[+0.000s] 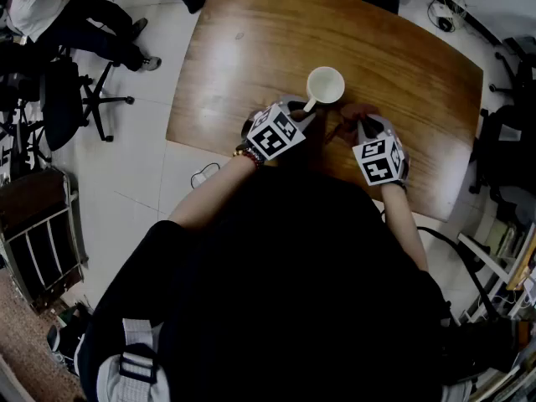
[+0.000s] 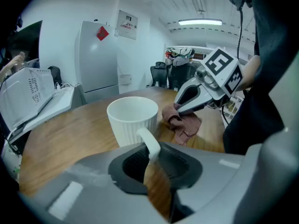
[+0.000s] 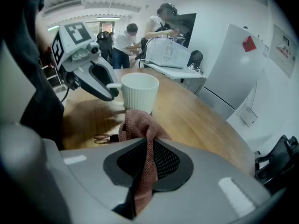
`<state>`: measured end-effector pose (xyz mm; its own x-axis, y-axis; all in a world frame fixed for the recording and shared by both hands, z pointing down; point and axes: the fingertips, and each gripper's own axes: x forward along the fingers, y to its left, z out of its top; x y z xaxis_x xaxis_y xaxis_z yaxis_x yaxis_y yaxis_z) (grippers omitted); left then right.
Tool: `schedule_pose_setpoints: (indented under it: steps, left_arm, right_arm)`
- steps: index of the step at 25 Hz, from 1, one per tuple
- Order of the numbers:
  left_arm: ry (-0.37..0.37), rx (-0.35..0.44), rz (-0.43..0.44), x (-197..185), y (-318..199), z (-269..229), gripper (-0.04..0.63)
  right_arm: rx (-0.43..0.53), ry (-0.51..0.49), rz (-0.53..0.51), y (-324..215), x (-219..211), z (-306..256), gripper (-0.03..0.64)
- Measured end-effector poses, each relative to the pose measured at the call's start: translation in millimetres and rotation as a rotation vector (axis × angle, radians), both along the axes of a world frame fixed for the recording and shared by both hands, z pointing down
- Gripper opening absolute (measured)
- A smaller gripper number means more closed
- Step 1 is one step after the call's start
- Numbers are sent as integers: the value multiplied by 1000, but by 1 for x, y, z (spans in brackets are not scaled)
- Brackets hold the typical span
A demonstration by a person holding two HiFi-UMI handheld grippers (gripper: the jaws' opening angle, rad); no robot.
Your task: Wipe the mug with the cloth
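Two risks show: the left gripper point(image 1: 303, 114), closed only on the thin handle of the mug point(image 1: 325, 85) just above the head view's middle, may let it twist or tip when the right gripper point(image 2: 179, 108), clamped tight on the cloth point(image 3: 139, 124), pushes against it.

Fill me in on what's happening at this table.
A person stands over a wooden table with a gripper in each hand. The left hand-held gripper is closed on the handle of a white mug, which stands upright on the table. The right hand-held gripper is clamped on a reddish-brown cloth, held close beside the mug. Whether the cloth touches the mug can't be told.
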<state>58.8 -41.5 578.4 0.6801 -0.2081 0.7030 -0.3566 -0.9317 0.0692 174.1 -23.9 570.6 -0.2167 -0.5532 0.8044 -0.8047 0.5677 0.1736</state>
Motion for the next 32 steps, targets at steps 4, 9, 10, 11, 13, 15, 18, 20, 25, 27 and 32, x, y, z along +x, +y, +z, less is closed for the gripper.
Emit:
schedule_pose_setpoints:
  steps: [4,9,10,11,13,15,18,20,25,27,32]
  left_arm:
    - [6,-15,36,7,6,-5,67]
    - [17,-48,83,15,13,-4,67]
    - [18,-53,92,16,15,-4,67]
    - [17,-56,101,17,17,-4,67]
    - [17,-60,109,19,18,-5,67]
    - [17,-62,117,20,18,-6,67]
    - [17,-65,129,20,19,-7,67]
    - [21,-68,129,20,19,-6,66]
    - [19,-72,146,19,21,-5,66]
    - [17,-73,152,19,21,-6,66]
    - [15,-76,152,22,20,-4,65]
  right_arm:
    - [24,-35,-24,15,-12,-19,34]
    - [37,-72,-121,24,-48,-51,34]
    - [46,-66,-143,22,-55,-55,34]
    - [50,-58,-160,20,-61,-59,34]
    - [45,-42,-181,13,-70,-62,34]
    - [35,-22,-196,7,-73,-61,34]
    - [18,1,-207,5,-75,-55,34]
    - [7,16,-210,3,-76,-48,34]
    - [-30,56,-217,-2,-77,-19,34]
    - [-50,63,-214,-5,-76,-9,34]
    - [-110,71,-196,-7,-66,16,34]
